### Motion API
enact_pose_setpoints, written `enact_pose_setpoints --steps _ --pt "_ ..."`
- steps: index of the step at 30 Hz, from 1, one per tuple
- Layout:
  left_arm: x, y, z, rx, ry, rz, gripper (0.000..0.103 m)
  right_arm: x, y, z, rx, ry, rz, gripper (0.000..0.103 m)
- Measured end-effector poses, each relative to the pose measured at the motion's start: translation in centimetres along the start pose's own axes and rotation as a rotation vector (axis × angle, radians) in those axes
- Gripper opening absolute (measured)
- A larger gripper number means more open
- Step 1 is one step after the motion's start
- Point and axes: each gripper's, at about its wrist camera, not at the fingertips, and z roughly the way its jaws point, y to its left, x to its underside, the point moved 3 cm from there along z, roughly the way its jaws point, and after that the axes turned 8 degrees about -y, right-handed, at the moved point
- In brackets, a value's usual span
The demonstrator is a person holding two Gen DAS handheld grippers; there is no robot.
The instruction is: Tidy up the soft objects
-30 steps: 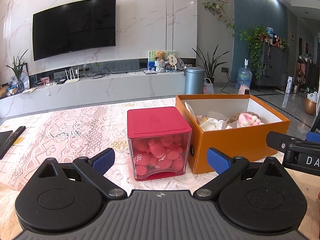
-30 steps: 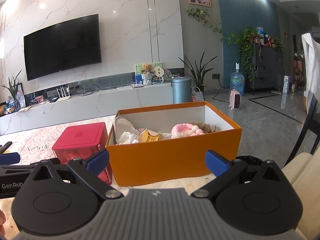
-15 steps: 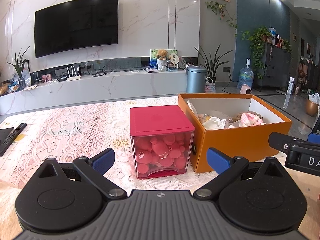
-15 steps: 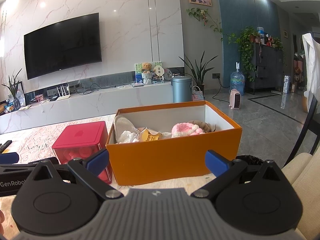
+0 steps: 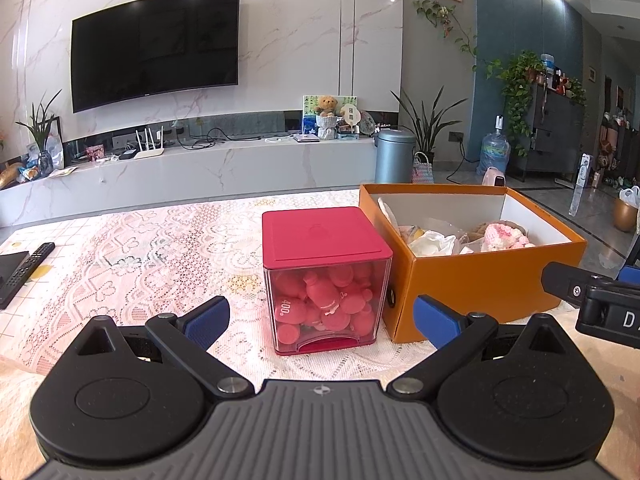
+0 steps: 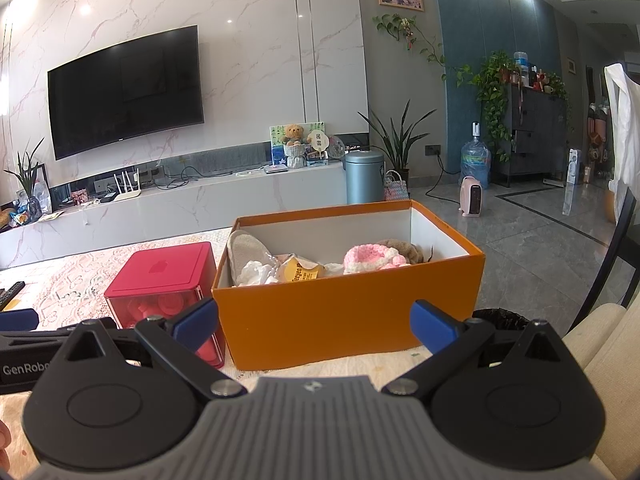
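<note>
An open orange box [image 6: 348,316] [image 5: 476,284] stands on the lace-covered table and holds soft things: a pink-and-white knitted piece [image 6: 370,258] [image 5: 506,236], a brown furry item [image 6: 404,248], white crumpled cloth [image 6: 254,270] [image 5: 434,242] and a yellow packet [image 6: 302,272]. To its left stands a clear cube with a red lid [image 5: 324,280] [image 6: 164,284], full of red soft shapes. My left gripper [image 5: 322,316] is open, facing the cube from just in front. My right gripper [image 6: 314,316] is open, facing the orange box's near wall. Both hold nothing.
A black remote [image 5: 24,274] lies at the table's left edge. The lace tablecloth [image 5: 140,256] covers the table. Behind are a TV wall, a low marble cabinet, a grey bin [image 6: 364,176] and plants. A cream chair [image 6: 592,328] is at the right.
Both grippers have risen or drawn back slightly, so the cube and box sit a little lower in view. Neither has opened, shut or taken hold of anything.
</note>
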Motion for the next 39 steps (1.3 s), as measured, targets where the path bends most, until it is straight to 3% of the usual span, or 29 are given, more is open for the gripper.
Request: enact_pose_setpoints --steps 39 --pt "0.08 0.04 -0.12 -0.01 -0.004 -0.005 0.103 -0.1 0.05 -0.07 0.001 0.001 0.0 0.1"
